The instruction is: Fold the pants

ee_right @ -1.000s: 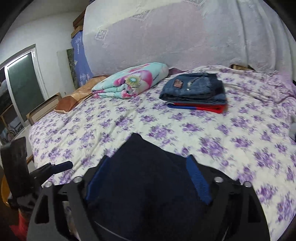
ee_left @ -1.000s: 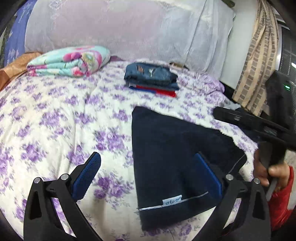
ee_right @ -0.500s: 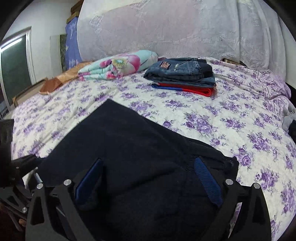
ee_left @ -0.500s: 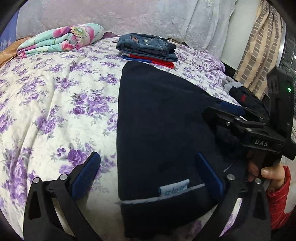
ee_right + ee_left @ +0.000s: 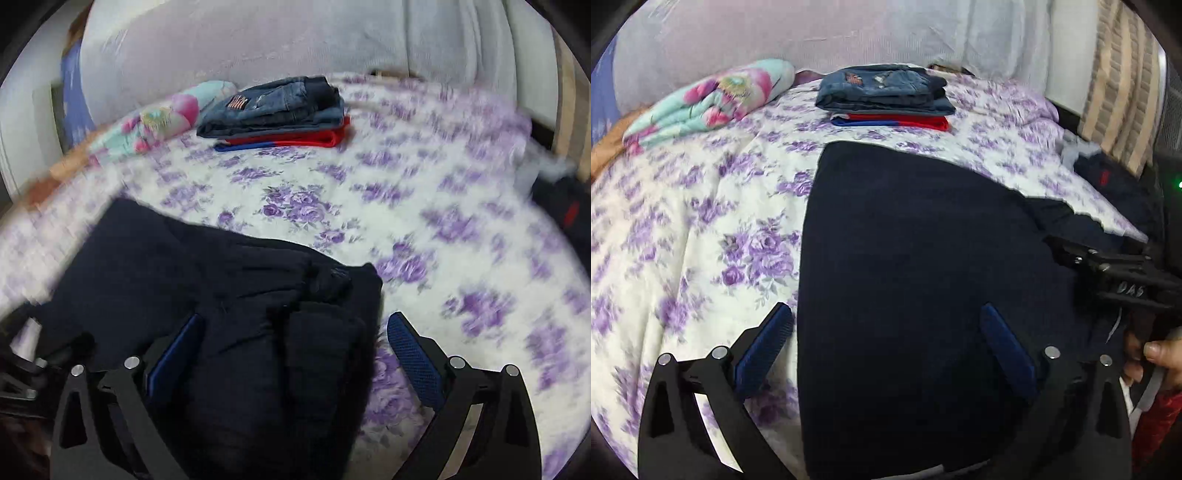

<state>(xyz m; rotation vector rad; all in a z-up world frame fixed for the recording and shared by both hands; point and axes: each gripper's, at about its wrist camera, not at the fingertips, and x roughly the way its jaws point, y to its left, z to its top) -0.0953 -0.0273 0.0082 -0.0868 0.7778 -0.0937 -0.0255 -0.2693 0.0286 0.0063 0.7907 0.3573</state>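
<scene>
With both grippers' jaws wide and empty over the dark pants (image 5: 916, 266) on the bed (image 5: 701, 229), left gripper (image 5: 882, 347) and right gripper (image 5: 291, 350) apparently between folds; next, regrasp an edge.

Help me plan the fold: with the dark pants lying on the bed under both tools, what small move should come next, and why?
Probably lower both tools and close the jaws on the near edge of the dark pants. The left gripper and right gripper both stand wide open with cloth between the jaws but not pinched, and the pants lie spread on the flowered bedspread, short of the folded stack.
</scene>
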